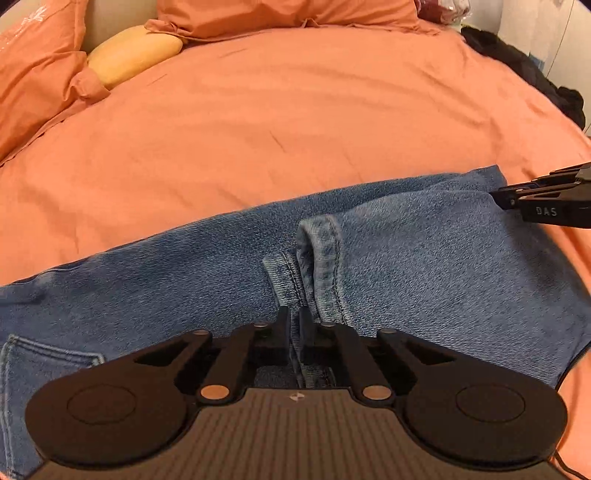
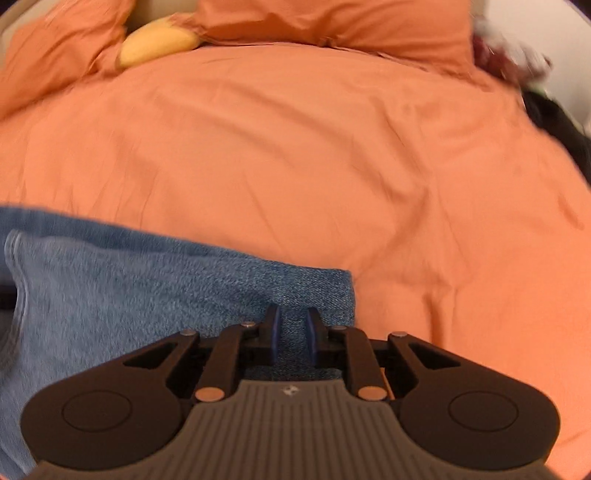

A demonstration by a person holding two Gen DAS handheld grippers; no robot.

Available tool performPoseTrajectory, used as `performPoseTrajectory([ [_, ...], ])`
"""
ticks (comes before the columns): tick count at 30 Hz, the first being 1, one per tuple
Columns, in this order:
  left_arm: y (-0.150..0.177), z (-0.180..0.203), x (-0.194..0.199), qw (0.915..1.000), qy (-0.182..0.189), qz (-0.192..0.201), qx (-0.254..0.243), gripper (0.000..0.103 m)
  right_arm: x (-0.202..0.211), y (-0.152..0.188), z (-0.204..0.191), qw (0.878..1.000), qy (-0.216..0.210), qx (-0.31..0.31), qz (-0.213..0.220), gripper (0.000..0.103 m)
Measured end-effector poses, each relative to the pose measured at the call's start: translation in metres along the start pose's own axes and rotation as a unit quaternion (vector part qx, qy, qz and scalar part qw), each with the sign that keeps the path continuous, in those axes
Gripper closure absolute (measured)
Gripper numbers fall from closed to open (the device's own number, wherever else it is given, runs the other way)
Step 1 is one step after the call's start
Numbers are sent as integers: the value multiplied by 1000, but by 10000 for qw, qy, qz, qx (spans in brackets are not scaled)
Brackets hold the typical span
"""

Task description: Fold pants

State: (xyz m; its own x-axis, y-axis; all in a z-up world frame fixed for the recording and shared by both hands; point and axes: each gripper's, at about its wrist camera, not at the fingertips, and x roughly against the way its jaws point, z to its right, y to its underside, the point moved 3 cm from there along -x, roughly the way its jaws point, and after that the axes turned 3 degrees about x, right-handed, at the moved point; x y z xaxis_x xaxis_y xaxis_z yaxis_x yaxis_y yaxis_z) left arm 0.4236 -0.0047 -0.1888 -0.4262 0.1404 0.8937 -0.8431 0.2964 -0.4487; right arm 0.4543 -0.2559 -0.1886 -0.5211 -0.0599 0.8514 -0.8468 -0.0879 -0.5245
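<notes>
Blue denim pants (image 1: pixel 166 273) lie across the near part of an orange bed cover (image 1: pixel 295 118), folded over so that a hem (image 1: pixel 325 254) lies on top at the middle. My left gripper (image 1: pixel 295 325) points down at the near edge by that hem, shut on a pinch of denim and seam. In the right wrist view the pants (image 2: pixel 129 288) end in a corner, and my right gripper (image 2: pixel 293 328) is shut on the denim just behind it, cloth filling the gap between its blue pads (image 2: pixel 274 332). That right gripper (image 1: pixel 498 195) also shows at the pants' far right end.
Orange pillows (image 1: pixel 288 14) and a yellow cushion (image 1: pixel 136 55) lie at the head of the bed. Dark clothes (image 1: pixel 517 62) are piled at the bed's right edge. The wide orange cover (image 2: pixel 332 166) stretches beyond the pants.
</notes>
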Motion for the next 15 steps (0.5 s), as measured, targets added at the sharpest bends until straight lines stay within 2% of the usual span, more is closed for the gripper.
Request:
performPoseTrajectory([
  [1, -3, 0, 4, 10000, 24, 54, -8, 97, 10, 0, 2, 9997, -184, -105, 88, 99],
  [3, -6, 3, 13, 9998, 50, 182, -64, 97, 30, 4, 4, 9986, -470, -180, 184, 97],
  [7, -8, 11, 24, 9992, 167, 301, -182, 94, 34, 27, -5, 9945, -1012, -231, -139, 96],
  [10, -7, 25, 23, 9988, 284, 302, -276, 94, 12, 41, -10, 9928, -1038, -529, -277, 96],
  [12, -9, 33, 22, 9985, 362, 286, -283, 94, 5, 43, -12, 9916, -995, -799, -200, 96],
  [15, -6, 41, 20, 9982, 414, 299, -312, 86, 12, 40, -21, 9949, -874, -423, -278, 97],
])
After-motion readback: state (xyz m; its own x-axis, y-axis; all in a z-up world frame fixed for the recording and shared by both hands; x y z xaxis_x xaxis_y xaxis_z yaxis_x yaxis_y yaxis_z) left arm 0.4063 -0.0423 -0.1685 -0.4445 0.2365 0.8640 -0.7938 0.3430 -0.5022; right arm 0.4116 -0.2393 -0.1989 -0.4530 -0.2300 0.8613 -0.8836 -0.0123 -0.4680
